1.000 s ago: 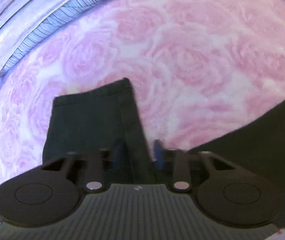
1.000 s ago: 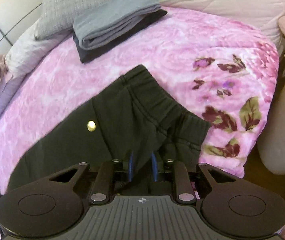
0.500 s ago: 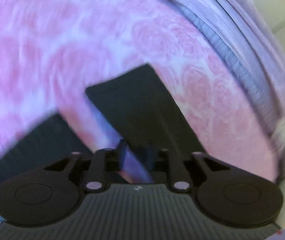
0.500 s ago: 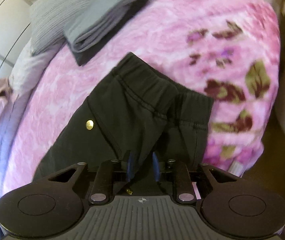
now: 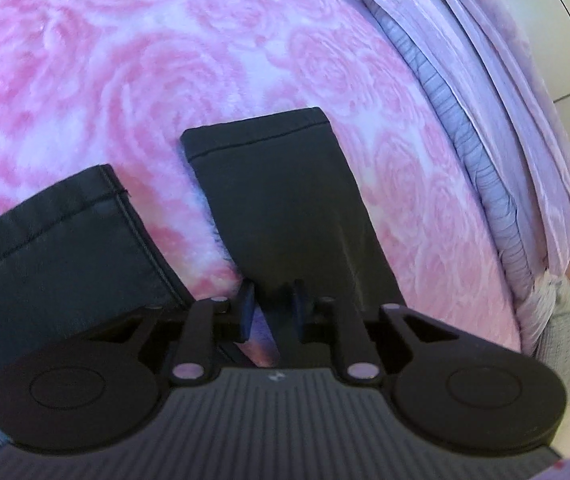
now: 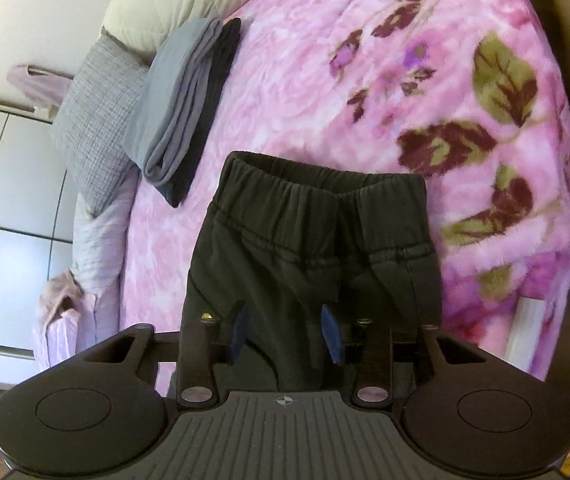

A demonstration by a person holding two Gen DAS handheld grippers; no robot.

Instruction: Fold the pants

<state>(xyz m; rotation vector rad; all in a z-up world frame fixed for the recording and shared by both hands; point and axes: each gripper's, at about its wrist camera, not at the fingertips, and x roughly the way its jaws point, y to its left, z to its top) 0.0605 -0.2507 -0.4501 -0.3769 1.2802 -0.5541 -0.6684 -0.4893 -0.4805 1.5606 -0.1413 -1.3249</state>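
Black pants lie on a pink rose-patterned blanket [image 5: 165,40]. In the left wrist view one leg [image 5: 285,200] runs from the fingers to its hem further out. The other leg [image 5: 57,240] lies at the lower left, apart from it. My left gripper [image 5: 272,306] is shut on the near leg's left edge. In the right wrist view the elastic waistband [image 6: 317,196] lies bunched with a crease down the middle. My right gripper [image 6: 285,334] is open above the seat of the pants, and black fabric shows between its fingers.
A folded stack of grey and dark clothes [image 6: 181,104] lies beyond the waistband, next to a grey pillow [image 6: 93,120]. Lavender bedding [image 5: 505,120] borders the blanket. The bed's edge [image 6: 557,240] drops off to the right. A white wardrobe [image 6: 13,180] stands at the left.
My right gripper has let go of the waist and opened. The left gripper swung round, narrowed and closed on the leg's edge; the two legs now lie apart.
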